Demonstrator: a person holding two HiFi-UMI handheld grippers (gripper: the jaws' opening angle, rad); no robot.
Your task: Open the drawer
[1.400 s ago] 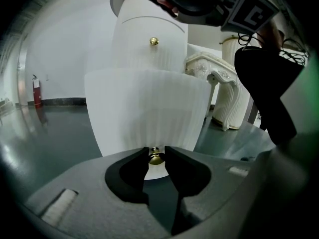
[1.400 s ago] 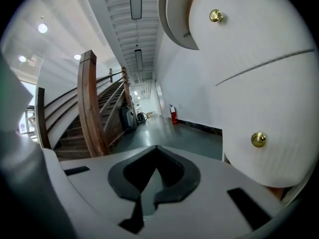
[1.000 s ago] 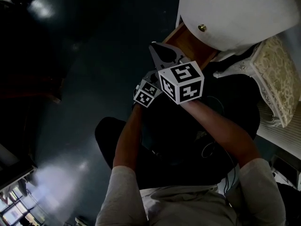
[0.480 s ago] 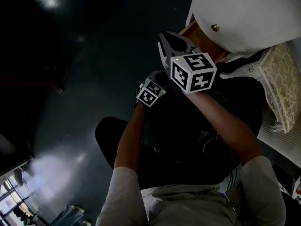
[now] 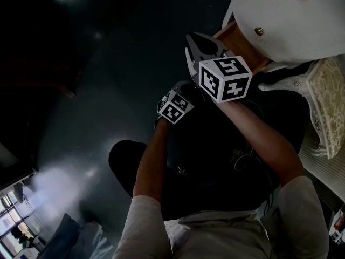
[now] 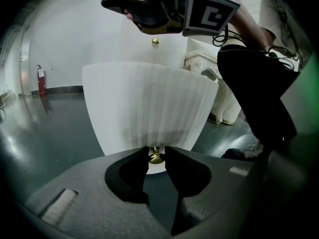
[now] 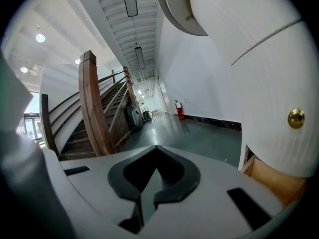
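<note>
Pull step, I'd say: my L tool (image 6: 156,152) is clamped on the small round brass knob (image 6: 156,158) of the white ribbed curved drawer front (image 6: 149,103) just ahead of it. R tool (image 7: 155,148) is closed on nothing. Next: straight pull back w/o slipping.

In the head view, the left hand-held gripper (image 6: 156,152) shows only its marker cube; its jaws are hidden under the right hand-held gripper (image 7: 155,148). The jaw tips cover both sides of the small round brass knob (image 6: 156,158). The head view's top and right edges cut off the white ribbed curved drawer front (image 5: 291,26).
</note>
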